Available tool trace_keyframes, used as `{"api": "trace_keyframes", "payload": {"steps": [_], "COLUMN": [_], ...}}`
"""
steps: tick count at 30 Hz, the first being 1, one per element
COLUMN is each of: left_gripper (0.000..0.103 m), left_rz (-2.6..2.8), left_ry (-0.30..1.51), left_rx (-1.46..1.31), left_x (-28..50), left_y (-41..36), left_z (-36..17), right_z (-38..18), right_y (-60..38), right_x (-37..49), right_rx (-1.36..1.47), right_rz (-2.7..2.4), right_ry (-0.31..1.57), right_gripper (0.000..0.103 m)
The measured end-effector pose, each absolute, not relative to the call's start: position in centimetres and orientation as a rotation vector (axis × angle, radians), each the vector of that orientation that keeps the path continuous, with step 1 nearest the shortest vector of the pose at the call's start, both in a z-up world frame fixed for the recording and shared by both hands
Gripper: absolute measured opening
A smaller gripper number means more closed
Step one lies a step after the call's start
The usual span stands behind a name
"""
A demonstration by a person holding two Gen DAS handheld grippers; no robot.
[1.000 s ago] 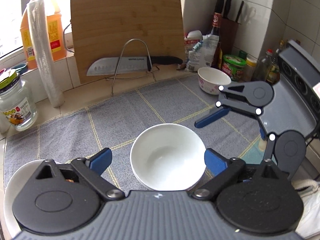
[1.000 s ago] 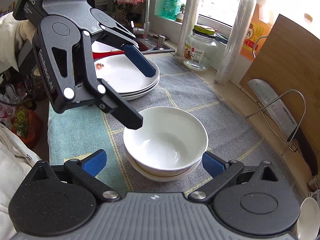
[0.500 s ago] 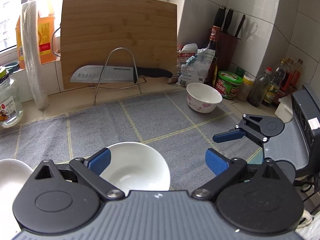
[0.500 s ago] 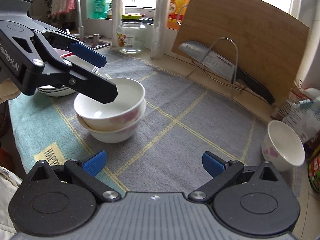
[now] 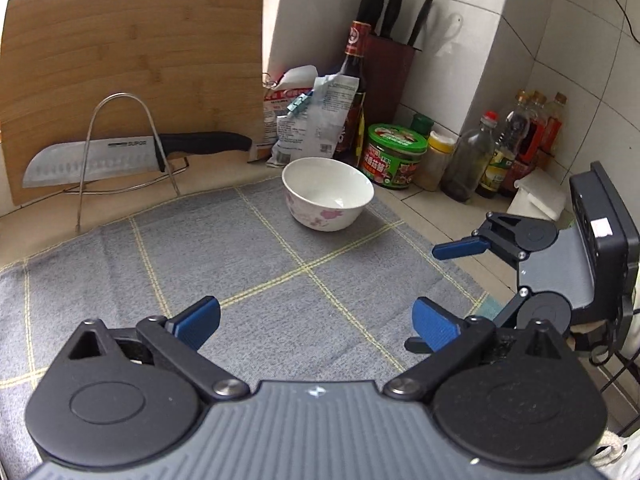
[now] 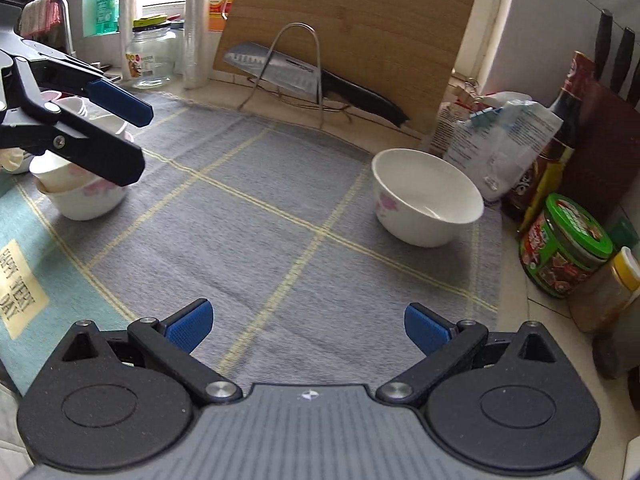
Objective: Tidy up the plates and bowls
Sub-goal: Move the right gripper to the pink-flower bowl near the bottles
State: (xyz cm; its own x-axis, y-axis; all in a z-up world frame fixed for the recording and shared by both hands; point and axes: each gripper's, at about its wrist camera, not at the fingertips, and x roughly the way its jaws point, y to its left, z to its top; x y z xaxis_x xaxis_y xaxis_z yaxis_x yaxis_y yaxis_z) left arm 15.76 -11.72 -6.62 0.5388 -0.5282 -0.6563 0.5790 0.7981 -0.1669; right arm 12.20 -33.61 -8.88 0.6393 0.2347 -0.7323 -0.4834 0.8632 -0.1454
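Note:
A white bowl with pink flowers stands alone at the far right of the grey checked cloth. At the cloth's left end two more flowered bowls sit stacked, partly hidden behind my left gripper. That left gripper hovers over bare cloth, its jaws opening, nothing between them. My right gripper is open and empty too, low over the cloth, well short of the lone bowl. In the left wrist view the right gripper shows at the right edge.
Against the back wall lean a wooden cutting board and a knife on a wire rack. Packets, bottles and a green-lidded jar crowd the corner right behind the lone bowl. A glass jar stands far left.
Both views have swung right, away from the stacked bowls toward the lone flowered bowl. My left gripper has drawn off the stack with its jaws wider. The right gripper has rolled closer to level.

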Motion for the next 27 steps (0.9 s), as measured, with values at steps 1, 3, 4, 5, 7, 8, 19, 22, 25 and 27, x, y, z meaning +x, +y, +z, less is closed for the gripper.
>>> {"api": "trace_keyframes", "payload": {"steps": [1, 3, 4, 5, 7, 8, 19, 22, 25, 27], "left_gripper": [0.102, 0.102, 0.102, 0.102, 0.102, 0.102, 0.102, 0.102, 0.102, 0.102], "left_rz": [-0.672, -0.689, -0.692, -0.694, -0.699, -0.704, -0.641, -0.636, -0.634, -0.630], "left_ry": [0.760, 0.767, 0.770, 0.778, 0.800, 0.805, 0.774, 0.777, 0.777, 0.776], "left_rx": [0.088, 0.127, 0.147, 0.162, 0.192, 0.209, 0.266, 0.276, 0.293, 0.316], "left_x": [16.0, 16.6, 16.9, 17.3, 18.3, 18.9, 23.2, 24.3, 25.2, 25.9], "left_y": [-12.3, -13.5, -14.1, -14.6, -15.6, -16.1, -19.9, -20.6, -21.2, -21.5], "left_z": [-6.7, -6.7, -6.6, -6.7, -6.7, -6.6, -8.7, -9.2, -9.7, -10.1], "right_z": [-8.9, -8.9, -9.0, -9.0, -9.1, -9.1, -9.0, -9.3, -9.8, -10.0], "right_y": [-34.3, -35.7, -36.3, -37.0, -37.9, -38.3, -41.3, -41.6, -41.7, -41.6], "right_x": [12.6, 13.6, 14.0, 14.5, 15.4, 15.9, 21.5, 22.7, 24.0, 24.9], "right_rx": [-0.346, -0.342, -0.342, -0.345, -0.356, -0.361, -0.419, -0.443, -0.468, -0.484], "right_rz": [0.418, 0.422, 0.422, 0.424, 0.436, 0.442, 0.533, 0.553, 0.584, 0.602], "right_ry": [0.775, 0.775, 0.777, 0.774, 0.770, 0.768, 0.746, 0.750, 0.763, 0.767], "right_gripper": [0.103, 0.103, 0.103, 0.103, 0.103, 0.103, 0.103, 0.103, 0.103, 0.103]}}
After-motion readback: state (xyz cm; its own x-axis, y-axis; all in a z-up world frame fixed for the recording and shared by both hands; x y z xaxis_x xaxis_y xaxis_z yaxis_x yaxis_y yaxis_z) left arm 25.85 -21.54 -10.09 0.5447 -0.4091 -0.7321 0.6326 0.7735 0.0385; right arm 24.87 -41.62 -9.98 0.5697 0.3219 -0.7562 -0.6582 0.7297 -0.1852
